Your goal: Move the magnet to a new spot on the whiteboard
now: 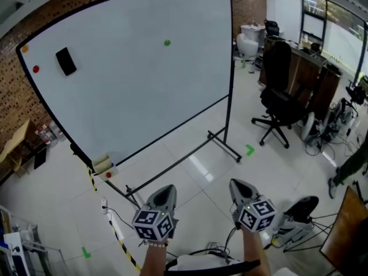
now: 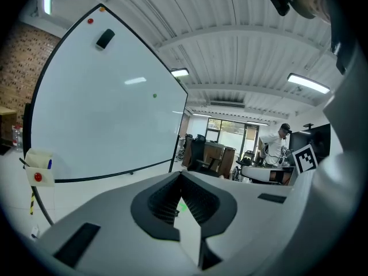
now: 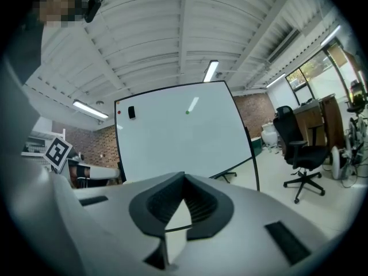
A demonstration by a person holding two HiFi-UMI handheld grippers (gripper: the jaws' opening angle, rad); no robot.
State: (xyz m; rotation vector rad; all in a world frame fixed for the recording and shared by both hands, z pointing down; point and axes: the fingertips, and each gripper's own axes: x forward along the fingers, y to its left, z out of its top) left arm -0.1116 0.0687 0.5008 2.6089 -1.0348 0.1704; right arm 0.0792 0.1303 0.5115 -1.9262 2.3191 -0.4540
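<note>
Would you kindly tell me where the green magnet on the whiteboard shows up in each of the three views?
Head view: green magnet, upper middle, high on the whiteboard.
Left gripper view: a small dot left of centre, near the board's right edge.
Right gripper view: just above centre.
Shared landmark: the black eraser, left of it in every view.

Small round green magnet: clings flat to the white, black-framed whiteboard, high up, a little right of centre. Whiteboard: stands upright on a floor stand.
</note>
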